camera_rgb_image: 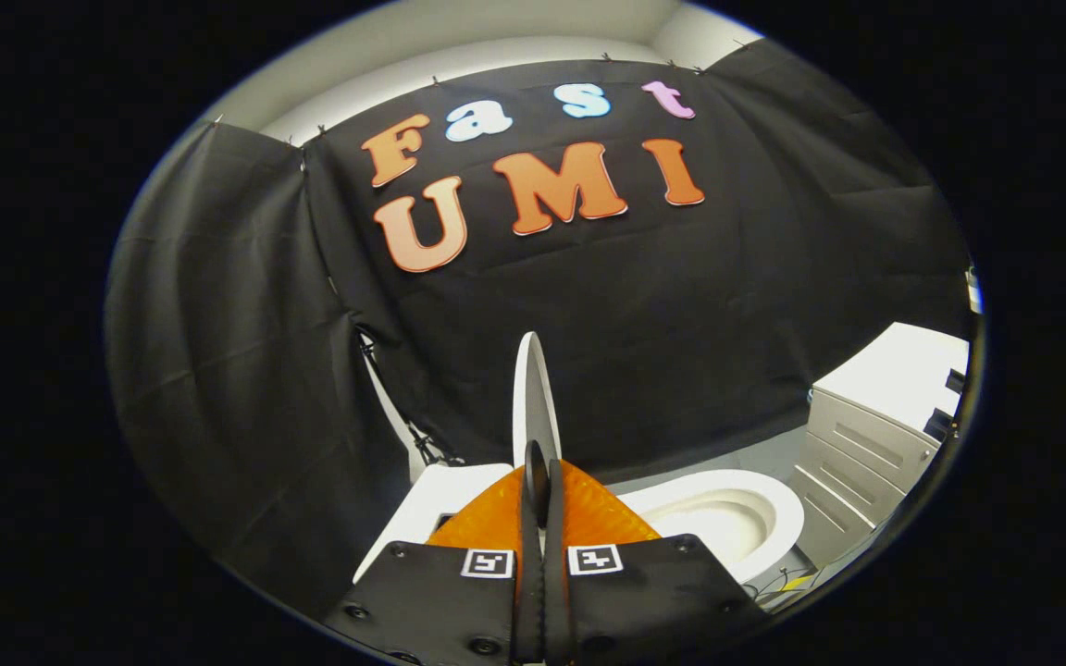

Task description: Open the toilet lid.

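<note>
The toilet lid (534,393) stands upright, edge-on, its long axis vertical, pinched between the gripper (540,481) fingers. Right of them lies the open toilet seat (774,504); farther right, a white drawer cabinet (875,435); left, the cistern (445,499).

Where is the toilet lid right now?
In the gripper view the toilet lid stands raised on edge, pinched between the two fingers of the gripper, with the open toilet bowl to its right and the cistern to its left.
</note>
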A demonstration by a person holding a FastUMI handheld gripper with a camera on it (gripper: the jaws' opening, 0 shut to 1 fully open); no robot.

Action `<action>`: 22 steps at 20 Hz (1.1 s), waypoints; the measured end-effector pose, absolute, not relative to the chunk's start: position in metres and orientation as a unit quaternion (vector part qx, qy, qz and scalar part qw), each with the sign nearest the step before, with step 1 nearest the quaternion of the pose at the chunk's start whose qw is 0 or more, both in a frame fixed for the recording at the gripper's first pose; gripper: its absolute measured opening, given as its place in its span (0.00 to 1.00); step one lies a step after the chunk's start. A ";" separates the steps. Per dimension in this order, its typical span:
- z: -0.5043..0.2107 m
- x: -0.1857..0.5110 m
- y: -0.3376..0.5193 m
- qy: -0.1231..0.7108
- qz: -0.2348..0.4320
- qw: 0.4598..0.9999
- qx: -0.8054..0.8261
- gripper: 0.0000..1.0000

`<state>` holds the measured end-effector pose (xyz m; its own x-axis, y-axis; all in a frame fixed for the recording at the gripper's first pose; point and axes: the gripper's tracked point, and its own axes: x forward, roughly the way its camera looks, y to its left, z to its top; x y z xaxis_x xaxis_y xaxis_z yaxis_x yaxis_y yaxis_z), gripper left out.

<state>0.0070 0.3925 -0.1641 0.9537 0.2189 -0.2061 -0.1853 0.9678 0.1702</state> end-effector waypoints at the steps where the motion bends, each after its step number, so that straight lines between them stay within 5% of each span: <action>1: -0.165 0.005 0.400 0.112 0.109 0.985 0.072 0.08; 22: -0.178 -0.017 0.505 0.110 0.187 0.976 0.000 0.08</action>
